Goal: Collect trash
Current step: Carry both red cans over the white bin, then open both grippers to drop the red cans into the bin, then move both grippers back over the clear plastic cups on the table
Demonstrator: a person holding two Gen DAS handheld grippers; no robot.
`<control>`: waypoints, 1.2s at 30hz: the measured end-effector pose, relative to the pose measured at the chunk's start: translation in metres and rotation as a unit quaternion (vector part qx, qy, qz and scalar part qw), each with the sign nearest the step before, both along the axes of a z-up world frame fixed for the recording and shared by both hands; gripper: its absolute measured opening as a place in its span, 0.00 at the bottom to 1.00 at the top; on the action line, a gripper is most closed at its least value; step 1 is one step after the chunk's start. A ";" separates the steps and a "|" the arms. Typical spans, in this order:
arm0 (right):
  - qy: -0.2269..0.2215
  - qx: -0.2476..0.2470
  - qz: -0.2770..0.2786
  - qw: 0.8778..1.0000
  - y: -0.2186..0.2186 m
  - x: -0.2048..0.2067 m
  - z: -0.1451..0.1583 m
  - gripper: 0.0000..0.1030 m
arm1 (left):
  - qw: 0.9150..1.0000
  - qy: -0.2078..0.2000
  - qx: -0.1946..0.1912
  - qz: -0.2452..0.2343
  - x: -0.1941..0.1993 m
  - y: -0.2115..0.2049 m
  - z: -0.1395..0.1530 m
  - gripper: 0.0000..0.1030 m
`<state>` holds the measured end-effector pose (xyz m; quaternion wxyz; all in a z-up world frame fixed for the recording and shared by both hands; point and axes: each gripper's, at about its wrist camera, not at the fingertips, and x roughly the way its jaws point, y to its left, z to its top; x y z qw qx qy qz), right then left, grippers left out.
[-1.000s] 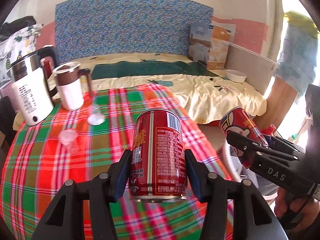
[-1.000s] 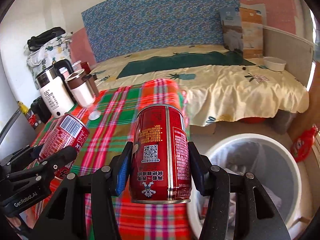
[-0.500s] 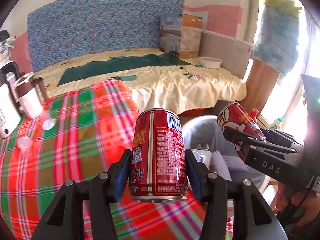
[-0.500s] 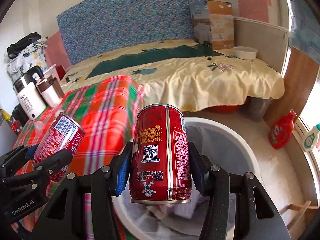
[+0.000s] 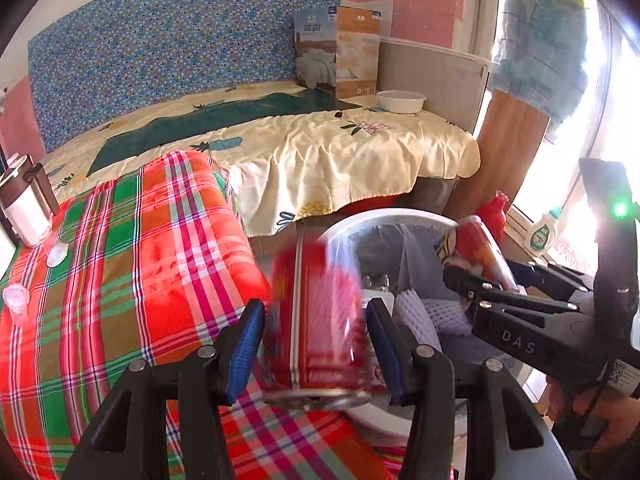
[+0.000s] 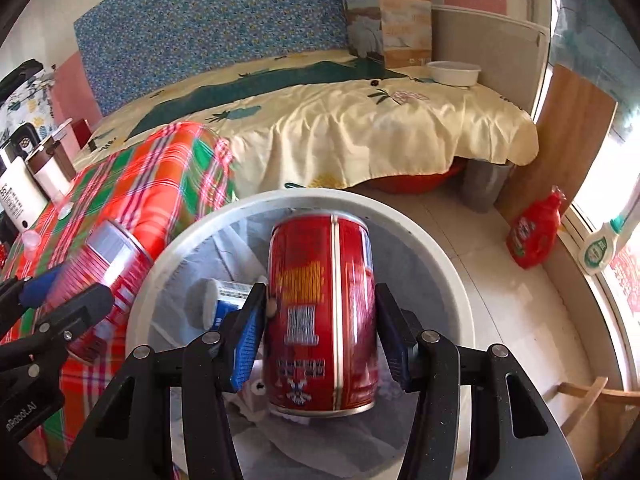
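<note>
Two red drink cans are in hand. My left gripper [image 5: 314, 340] is shut on one red can [image 5: 316, 312], which shows blurred between the blue pads, above the table's edge and the near rim of the white trash bin [image 5: 384, 216]. My right gripper [image 6: 320, 336] is shut on the other red can [image 6: 320, 300], blurred and slightly tilted, directly above the bin [image 6: 420, 232] opening. Each wrist view also shows the other gripper and its can to one side. Inside the bin lie a white-and-blue container [image 6: 216, 300] and white foam netting [image 5: 416, 316].
The plaid-covered table [image 5: 120, 280] with a white mug [image 5: 24, 208] and small clear cups [image 5: 16, 296] is to the left. A bed [image 5: 320, 148] stands behind. A red bottle [image 6: 532, 236] and a white-green bottle [image 6: 600, 248] are by the window. A wooden chair part [image 6: 592, 396] is at lower right.
Both grippers have swung right and down, from over the plaid table to the bin. The right can now hangs over the bin's opening. Both cans, sharp before, now look blurred.
</note>
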<state>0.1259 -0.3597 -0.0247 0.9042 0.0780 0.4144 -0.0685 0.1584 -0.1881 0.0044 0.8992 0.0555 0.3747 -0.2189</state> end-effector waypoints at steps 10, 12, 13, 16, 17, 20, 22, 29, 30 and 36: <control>-0.016 0.000 -0.023 1.000 -0.003 -0.008 0.008 0.66 | 1.000 -0.007 -0.013 0.003 -0.001 0.007 0.006 0.60; -0.019 0.003 -0.022 1.000 -0.001 -0.010 0.010 0.66 | 1.000 -0.011 -0.013 0.008 -0.003 0.013 0.010 0.60; -0.022 0.004 -0.021 1.000 0.001 -0.011 0.012 0.66 | 1.000 -0.013 -0.013 0.011 -0.003 0.016 0.011 0.61; -0.030 -0.001 -0.015 0.999 0.008 -0.013 0.017 0.66 | 1.000 -0.018 -0.011 0.021 -0.005 0.026 0.015 0.61; -0.033 -0.002 -0.013 0.999 0.012 -0.014 0.019 0.66 | 0.999 -0.020 -0.011 0.025 -0.006 0.031 0.017 0.61; -0.039 -0.002 -0.009 0.999 0.018 -0.014 0.024 0.66 | 0.999 -0.025 -0.012 0.032 -0.009 0.041 0.021 0.61; -0.043 -0.002 -0.005 0.999 0.023 -0.015 0.027 0.66 | 0.999 -0.025 -0.017 0.037 -0.009 0.049 0.023 0.61; -0.056 0.002 0.009 0.998 0.044 -0.017 0.037 0.66 | 0.997 -0.035 -0.018 0.063 -0.015 0.078 0.031 0.61; -0.060 0.005 0.015 0.998 0.049 -0.017 0.039 0.66 | 0.997 -0.038 -0.018 0.066 -0.016 0.082 0.032 0.61; -0.071 0.010 0.040 0.997 0.075 -0.013 0.047 0.66 | 0.995 -0.043 -0.016 0.093 -0.018 0.111 0.036 0.61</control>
